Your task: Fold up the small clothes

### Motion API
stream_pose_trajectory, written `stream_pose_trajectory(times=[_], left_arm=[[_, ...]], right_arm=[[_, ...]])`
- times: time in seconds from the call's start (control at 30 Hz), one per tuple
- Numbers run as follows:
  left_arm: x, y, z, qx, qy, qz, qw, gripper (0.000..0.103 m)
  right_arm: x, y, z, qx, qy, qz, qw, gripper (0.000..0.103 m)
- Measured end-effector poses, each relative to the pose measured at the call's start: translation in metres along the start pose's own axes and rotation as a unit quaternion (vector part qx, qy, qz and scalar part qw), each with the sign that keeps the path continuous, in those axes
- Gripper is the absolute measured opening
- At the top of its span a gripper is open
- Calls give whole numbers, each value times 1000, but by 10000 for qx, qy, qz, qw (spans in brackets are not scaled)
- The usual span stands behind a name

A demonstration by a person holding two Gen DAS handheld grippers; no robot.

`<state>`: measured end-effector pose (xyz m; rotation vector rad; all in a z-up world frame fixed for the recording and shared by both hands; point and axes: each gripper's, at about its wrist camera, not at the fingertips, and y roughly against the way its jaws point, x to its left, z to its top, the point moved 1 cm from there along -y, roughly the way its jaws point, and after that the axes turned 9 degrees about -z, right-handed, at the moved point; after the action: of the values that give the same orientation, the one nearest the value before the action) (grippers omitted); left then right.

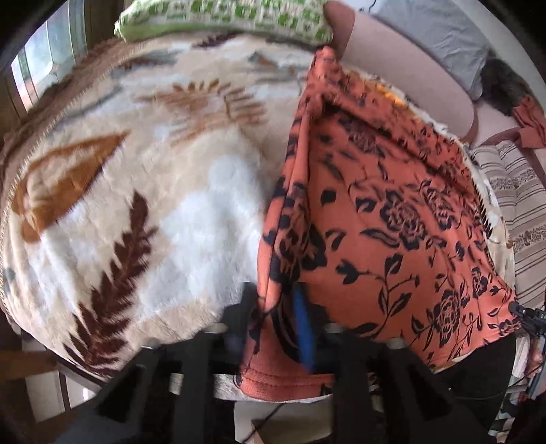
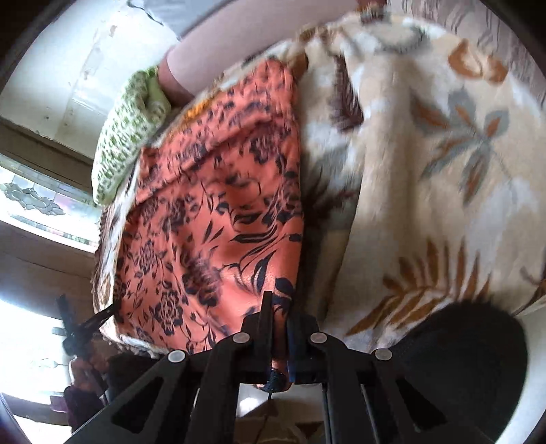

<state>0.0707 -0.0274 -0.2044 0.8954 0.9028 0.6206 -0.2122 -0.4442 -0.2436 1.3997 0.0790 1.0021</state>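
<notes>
An orange garment with a black flower print (image 1: 392, 222) lies spread on a cream plush blanket (image 1: 153, 170). Its left edge is raised in a fold. My left gripper (image 1: 276, 314) is at the garment's near corner. Its black finger and its blue-padded finger (image 1: 302, 317) stand apart, with the hem hanging loosely in the gap. In the right wrist view the garment (image 2: 211, 205) fills the left half of the blanket (image 2: 426, 170). My right gripper (image 2: 278, 324) is shut on the garment's near right corner, and a bit of cloth pokes out below the fingers.
A green patterned pillow (image 1: 221, 17) lies at the far end of the bed, also visible from the right wrist (image 2: 129, 129). A pink bolster (image 1: 409, 68), grey cloth (image 1: 443, 30) and a striped cushion (image 1: 522, 211) lie to the right. A window (image 2: 44, 198) is on the left.
</notes>
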Motion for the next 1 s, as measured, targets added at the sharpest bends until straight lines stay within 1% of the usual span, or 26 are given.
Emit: stream_pose_trajectory(times=[0.03, 0.07, 0.17, 0.2, 0.23, 0.27, 0.3, 0.33, 0.37, 0.4, 0.47, 0.5, 0.57, 0.6, 0.63, 0.67, 0.7, 0.77, 0.8, 0.83, 0.93, 1.0], left_arm=[[0, -3, -1, 44, 40, -26, 10000, 57], [-2, -3, -2, 32, 15, -78, 10000, 58], [-10, -7, -3, 69, -269, 60, 9996, 59], [-11, -8, -4, 90, -332, 87, 9994, 59], [-12, -9, -4, 105, -357, 106, 9993, 55], [-12, -8, -4, 115, -404, 101, 9991, 50], [-13, -7, -3, 122, -431, 75, 9990, 32], [-13, -7, -3, 139, -426, -1, 9990, 18], [-12, -7, -2, 159, -373, -102, 9991, 16], [-11, -7, -1, 168, -341, -152, 9992, 13], [-11, -5, -2, 176, -450, -124, 9988, 12], [-13, -5, -3, 179, -500, -118, 9985, 12], [-18, -8, -2, 218, -568, -119, 9981, 14], [-18, -10, -2, 276, -580, -110, 9979, 27], [-17, -12, -3, 364, -568, -193, 9975, 40], [-17, -10, -5, 407, -614, -322, 9968, 44], [-21, -11, -6, 408, -742, -291, 9960, 44], [-29, -14, -7, 447, -987, -44, 9941, 30], [-31, -15, -7, 448, -1019, 12, 9938, 16], [-31, -14, -5, 448, -1011, 11, 9939, 10], [-27, -5, -2, 417, -917, -239, 9946, 7], [-24, 6, 3, 357, -733, -709, 9941, 6]], right_arm=[[-1, -4, -1, 81, -40, -12, 10000, 10], [-3, -6, -2, 147, -104, -16, 9998, 10], [-5, -13, -3, 240, -174, 137, 9995, 10], [-7, -15, -3, 270, -191, 151, 9993, 15], [-7, -17, -4, 324, -202, 169, 9991, 23], [-7, -20, -4, 373, -204, 178, 9989, 29], [-7, -24, -5, 446, -215, 175, 9986, 47], [-6, -26, -6, 440, -256, 187, 9985, 65], [-4, -27, -7, 373, -245, 180, 9988, 65], [0, -27, -8, 285, -103, 142, 9994, 62], [8, -28, -8, 232, 161, 11, 9996, 30], [9, -28, -8, 241, 218, -72, 9994, 11], [12, -25, -9, 209, 390, -257, 9987, 8], [14, -23, -10, 204, 439, -208, 9986, 8], [14, -22, -11, 211, 447, -131, 9987, 8], [14, -21, -11, 227, 436, -79, 9988, 8], [14, -21, -11, 264, 418, -2, 9988, 8], [16, -20, -12, 299, 407, 142, 9986, 8], [18, -18, -12, 297, 409, 241, 9984, 8], [20, -15, -11, 288, 416, 341, 9981, 8], [27, -3, -8, 181, 417, 635, 9969, 8], [28, 9, -2, 53, 381, 867, 9955, 8]])
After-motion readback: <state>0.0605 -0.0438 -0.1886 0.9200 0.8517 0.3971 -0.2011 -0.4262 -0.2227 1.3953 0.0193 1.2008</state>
